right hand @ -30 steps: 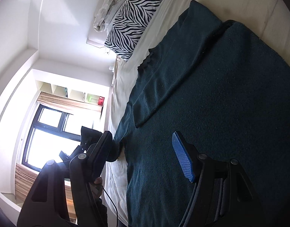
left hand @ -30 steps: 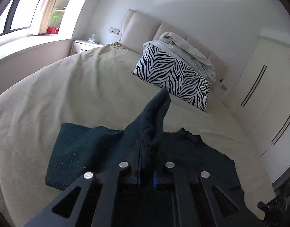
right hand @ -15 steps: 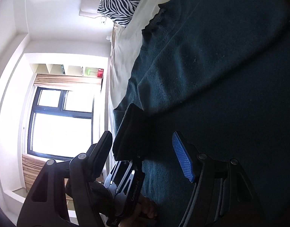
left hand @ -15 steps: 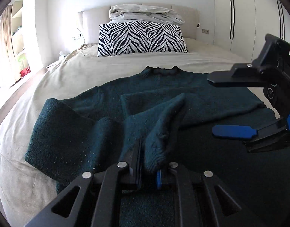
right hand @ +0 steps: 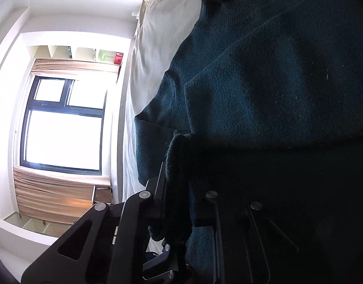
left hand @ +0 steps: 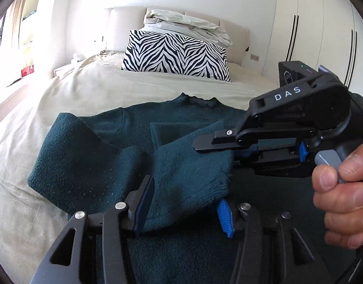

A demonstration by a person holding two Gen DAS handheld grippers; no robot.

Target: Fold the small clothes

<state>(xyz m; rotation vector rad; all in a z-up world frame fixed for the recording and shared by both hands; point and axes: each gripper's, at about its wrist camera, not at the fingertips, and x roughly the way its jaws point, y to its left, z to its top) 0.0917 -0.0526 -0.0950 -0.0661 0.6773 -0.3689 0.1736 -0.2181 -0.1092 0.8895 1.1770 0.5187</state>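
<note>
A dark teal knit sweater (left hand: 91, 151) lies spread on the beige bed, collar toward the pillows. Its sleeve end (left hand: 193, 170) is lifted across the body. My left gripper (left hand: 183, 210) is open, with the sleeve end lying loosely between its blue pads. My right gripper (left hand: 219, 146) comes in from the right and is shut on the sleeve cuff. In the right wrist view the gripper (right hand: 179, 198) pinches the dark cuff (right hand: 179, 165), with the sweater body (right hand: 276, 82) behind it.
A zebra-striped pillow (left hand: 176, 54) and a folded pale duvet (left hand: 186, 22) sit at the headboard. White wardrobes (left hand: 318, 30) stand on the right. A window (right hand: 63, 127) with curtains is beside the bed. Beige sheet (left hand: 39, 108) surrounds the sweater.
My left gripper was shut on the sleeve and has opened. My right gripper moved in, was open, and has shut on the sleeve cuff.
</note>
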